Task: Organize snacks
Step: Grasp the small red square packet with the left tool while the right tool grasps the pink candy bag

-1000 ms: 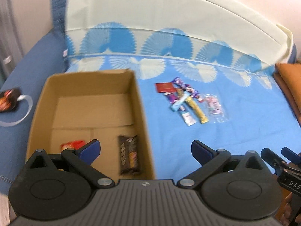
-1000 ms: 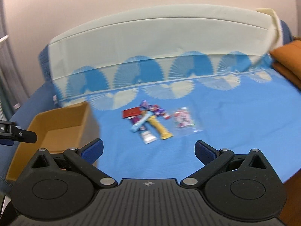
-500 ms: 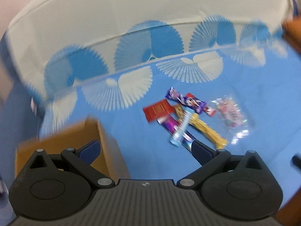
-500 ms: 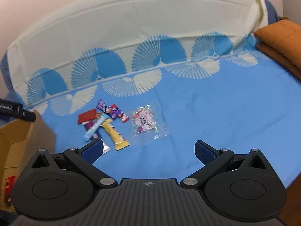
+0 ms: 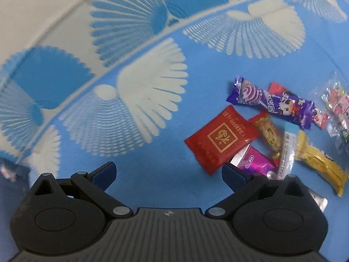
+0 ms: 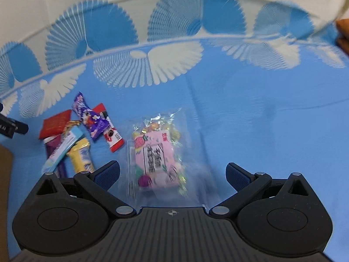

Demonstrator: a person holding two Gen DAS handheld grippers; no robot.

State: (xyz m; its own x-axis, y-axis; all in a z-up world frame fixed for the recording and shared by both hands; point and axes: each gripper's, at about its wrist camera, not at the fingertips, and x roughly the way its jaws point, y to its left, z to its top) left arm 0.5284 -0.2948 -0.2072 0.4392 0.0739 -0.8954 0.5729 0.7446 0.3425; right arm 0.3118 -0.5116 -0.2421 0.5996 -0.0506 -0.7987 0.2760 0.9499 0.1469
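Right wrist view: our right gripper (image 6: 172, 170), spread wide and empty, has the clear candy bag (image 6: 156, 152) dead ahead between its fingers, long axis along our approach. Left gripper (image 5: 168, 170), also spread and empty, has the red packet (image 5: 220, 144) ahead-right, so we're nearer on the right.

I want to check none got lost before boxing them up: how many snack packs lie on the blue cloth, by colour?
Red: 2, the flat red packet and the red-and-white bar
Purple or magenta: 2
Yellow or gold: 2
Light blue stick: 1
Clear candy bag: 1
Total: 8
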